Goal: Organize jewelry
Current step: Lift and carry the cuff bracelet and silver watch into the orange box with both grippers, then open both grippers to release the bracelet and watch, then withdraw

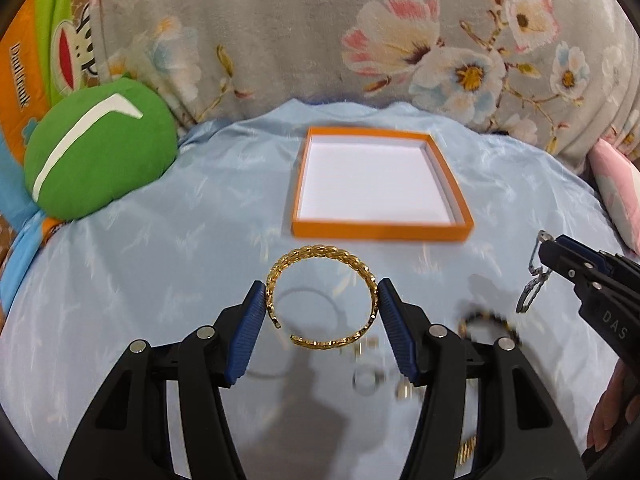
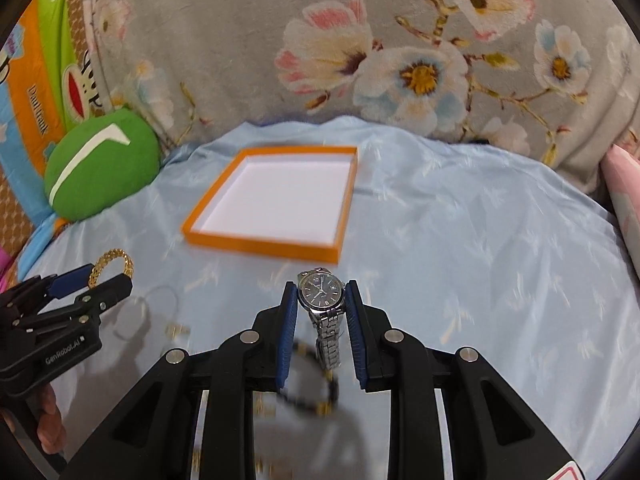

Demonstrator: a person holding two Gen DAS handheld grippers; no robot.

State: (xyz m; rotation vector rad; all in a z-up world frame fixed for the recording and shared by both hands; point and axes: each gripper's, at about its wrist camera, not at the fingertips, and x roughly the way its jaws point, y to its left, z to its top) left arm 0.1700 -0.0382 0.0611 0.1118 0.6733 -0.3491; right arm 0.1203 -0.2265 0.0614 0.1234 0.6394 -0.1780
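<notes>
My left gripper (image 1: pixel 322 294) is shut on a gold chain-link bangle (image 1: pixel 320 258), held flat above the blue cloth; it also shows at the left of the right wrist view as the left gripper (image 2: pixel 108 274) with the bangle (image 2: pixel 114 262). My right gripper (image 2: pixel 322 290) is shut on a silver wristwatch (image 2: pixel 321 292) with a dark dial, its metal band hanging down. In the left wrist view the right gripper (image 1: pixel 546 254) holds the watch (image 1: pixel 534 280) edge-on. An orange tray (image 1: pixel 380 230) with a white floor lies ahead, nothing in it; in the right wrist view the tray (image 2: pixel 260 246) lies ahead to the left.
On the light blue cloth (image 1: pixel 140 280) below the grippers lie a dark beaded bracelet (image 1: pixel 490 320), a thin ring-shaped bangle (image 2: pixel 160 296) and small gold pieces, blurred. A green cushion (image 1: pixel 96 156) sits at the left, a floral blanket (image 1: pixel 320 40) behind, a pink pillow (image 1: pixel 618 192) at the right.
</notes>
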